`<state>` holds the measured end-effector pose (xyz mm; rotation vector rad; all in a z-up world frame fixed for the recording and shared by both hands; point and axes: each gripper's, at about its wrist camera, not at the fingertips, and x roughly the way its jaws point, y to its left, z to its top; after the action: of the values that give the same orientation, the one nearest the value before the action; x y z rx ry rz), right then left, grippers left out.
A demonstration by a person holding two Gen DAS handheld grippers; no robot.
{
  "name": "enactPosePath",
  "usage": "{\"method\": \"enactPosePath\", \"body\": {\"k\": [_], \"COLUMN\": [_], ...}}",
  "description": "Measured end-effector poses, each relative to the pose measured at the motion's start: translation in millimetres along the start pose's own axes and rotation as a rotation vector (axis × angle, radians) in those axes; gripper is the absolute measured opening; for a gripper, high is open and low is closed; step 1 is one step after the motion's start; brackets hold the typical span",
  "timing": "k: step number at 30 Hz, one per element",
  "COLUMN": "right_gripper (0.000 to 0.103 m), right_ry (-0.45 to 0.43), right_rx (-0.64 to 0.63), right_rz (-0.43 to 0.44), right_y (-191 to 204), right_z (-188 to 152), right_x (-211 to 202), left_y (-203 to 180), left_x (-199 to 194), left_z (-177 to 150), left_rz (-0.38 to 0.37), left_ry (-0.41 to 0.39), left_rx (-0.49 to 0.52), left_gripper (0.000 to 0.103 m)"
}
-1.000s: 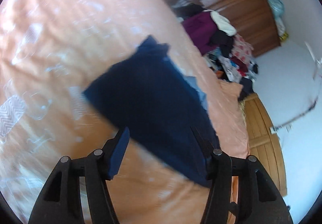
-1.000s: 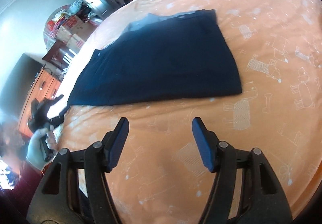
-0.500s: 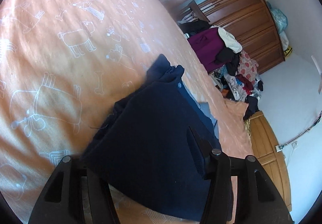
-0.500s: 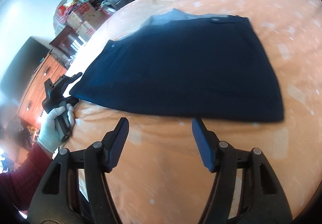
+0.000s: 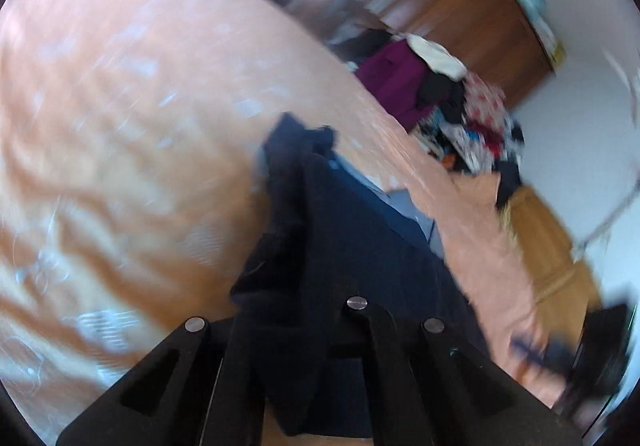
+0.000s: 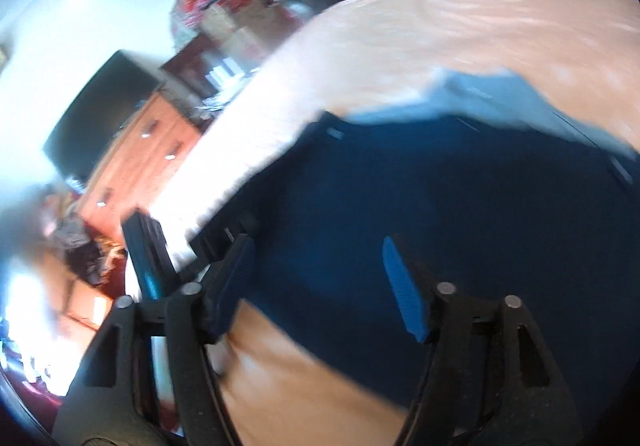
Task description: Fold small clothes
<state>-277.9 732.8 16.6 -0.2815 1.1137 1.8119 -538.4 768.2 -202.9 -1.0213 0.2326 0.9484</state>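
Note:
A dark navy garment (image 5: 352,238) lies on the orange bedsheet (image 5: 120,125). My left gripper (image 5: 296,310) is shut on a bunched corner of it, and the lifted cloth hides the fingertips. In the right wrist view the navy garment (image 6: 460,197) spreads wide, with a pale blue layer (image 6: 480,93) showing at its far edge. My right gripper (image 6: 320,274) stands open at the garment's near edge, the blue pads (image 6: 404,286) just over the cloth and nothing pinched between them. The left gripper (image 6: 148,258) shows at the garment's left corner. Both views are motion-blurred.
A pile of mixed clothes (image 5: 460,105) sits past the bed's far side, in front of a wooden wardrobe (image 5: 460,5). A wooden dresser (image 6: 136,165) and a dark screen (image 6: 100,105) stand beyond the bed's left edge. Orange sheet (image 6: 460,17) stretches behind the garment.
My left gripper has shut on the garment's corner and raised it into a bunch. My right gripper has moved forward to the garment's near edge, still open.

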Motion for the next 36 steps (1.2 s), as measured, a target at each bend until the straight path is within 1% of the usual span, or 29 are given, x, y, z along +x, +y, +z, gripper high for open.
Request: {"method": "enactPosePath", "body": {"k": [1, 2, 3, 4, 5, 6, 7, 9, 12, 14, 15, 16, 17, 19, 20, 21, 22, 23, 24, 25, 26, 28, 29, 31, 33, 34, 35, 36], "right_gripper": [0.081, 0.082, 0.082, 0.083, 0.083, 0.082, 0.083, 0.084, 0.084, 0.084, 0.084, 0.083, 0.081, 0.057, 0.053, 0.045, 0.027, 0.017, 0.010, 0.008, 0.008, 0.007, 0.007, 0.007, 0.007, 0.007, 0.007, 0.007], "right_ry": [0.023, 0.054, 0.078, 0.123, 0.164, 0.207, 0.221, 0.302, 0.400, 0.413, 0.406, 0.379, 0.362, 0.353, 0.361, 0.362, 0.353, 0.341, 0.320, 0.284, 0.231, 0.163, 0.109, 0.030, -0.022, -0.042, -0.059, -0.069], "right_rx": [-0.009, -0.026, -0.038, -0.051, -0.055, -0.068, -0.079, -0.102, -0.094, -0.080, -0.077, -0.074, -0.068, -0.046, -0.025, -0.006, 0.000, 0.006, 0.015, 0.015, 0.013, 0.064, 0.107, 0.169, 0.213, 0.236, 0.269, 0.286], "right_rz": [0.022, 0.035, 0.044, 0.054, 0.065, 0.049, 0.034, 0.026, -0.051, -0.095, -0.100, -0.104, -0.096, -0.077, -0.059, -0.050, -0.052, -0.046, -0.038, -0.029, -0.010, 0.045, 0.082, 0.103, 0.097, 0.087, 0.084, 0.078], "right_y": [5.6, 11.7, 15.5, 21.8, 24.7, 30.1, 33.6, 43.0, 37.6, 33.0, 31.8, 28.9, 27.0, 16.0, 11.1, 4.3, -1.4, -5.7, -9.1, -10.6, -12.3, -23.7, -36.9, -63.9, -90.5, -105.4, -125.3, -135.5], "right_z": [18.5, 35.7, 45.7, 62.1, 70.3, 78.2, 80.9, 82.5, 77.2, 75.4, 77.2, 79.7, 81.3, 86.0, 86.1, 84.0, 82.6, 82.0, 79.9, 78.2, 76.3, 75.1, 68.9, 57.9, 45.1, 36.3, 25.1, 20.7], "right_x": [18.0, 38.0, 52.4, 78.7, 96.3, 116.6, 126.7, 159.2, 191.4, 198.8, 198.2, 196.1, 195.3, 196.9, 199.9, 201.9, 200.5, 197.8, 190.7, 180.5, 160.7, 129.1, 101.7, 58.7, 23.7, 4.8, -18.0, -27.3], "left_y": [-13.3, -25.9, -34.9, -39.4, -42.5, -44.4, -45.3, -55.9, -73.0, -77.6, -77.9, -78.6, -80.0, -84.0, -87.4, -91.6, -95.9, -100.9, -105.1, -107.4, -110.9, -120.5, -129.7, -152.5, -180.3, -197.1, -209.8, -224.1], "left_x": [0.2, 1.2, 2.5, 0.6, 0.7, 1.1, 0.8, 5.4, 12.4, 15.8, 15.8, 16.9, 18.2, 19.8, 22.0, 23.1, 24.0, 24.9, 25.5, 25.5, 24.0, 18.5, 14.1, 6.6, 3.8, 5.6, 7.6, 11.4], "left_z": [-2.7, -5.4, -7.8, -9.5, -10.7, -11.6, -12.9, -15.2, -21.1, -25.5, -26.8, -26.9, -27.0, -28.2, -29.8, -32.2, -34.9, -37.1, -38.1, -37.9, -37.1, -35.1, -34.4, -37.1, -44.9, -50.9, -57.0, -65.9], "left_rz": [0.010, 0.017, 0.025, 0.031, 0.040, 0.051, 0.060, 0.088, 0.115, 0.120, 0.120, 0.118, 0.119, 0.120, 0.118, 0.116, 0.117, 0.117, 0.115, 0.111, 0.093, 0.054, 0.021, -0.043, -0.116, -0.169, -0.203, -0.234], "left_ry": [0.001, 0.002, 0.003, 0.003, 0.007, 0.012, 0.014, 0.019, 0.029, 0.036, 0.040, 0.043, 0.045, 0.049, 0.051, 0.054, 0.055, 0.057, 0.059, 0.059, 0.059, 0.061, 0.059, 0.059, 0.071, 0.091, 0.107, 0.125], "left_rx": [0.071, 0.137, 0.187, 0.211, 0.230, 0.242, 0.254, 0.316, 0.411, 0.453, 0.461, 0.467, 0.474, 0.500, 0.522, 0.550, 0.580, 0.610, 0.634, 0.645, 0.657, 0.671, 0.681, 0.714, 0.766, 0.789, 0.809, 0.837], "left_gripper": [0.001, 0.001, 0.001, 0.001, 0.001, 0.001, 0.001, 0.002, 0.005, 0.005, 0.005, 0.005, 0.005, 0.005, 0.005, 0.006, 0.006, 0.006, 0.006, 0.006, 0.006, 0.007, 0.007, 0.008, 0.009, 0.009, 0.009, 0.009]}}
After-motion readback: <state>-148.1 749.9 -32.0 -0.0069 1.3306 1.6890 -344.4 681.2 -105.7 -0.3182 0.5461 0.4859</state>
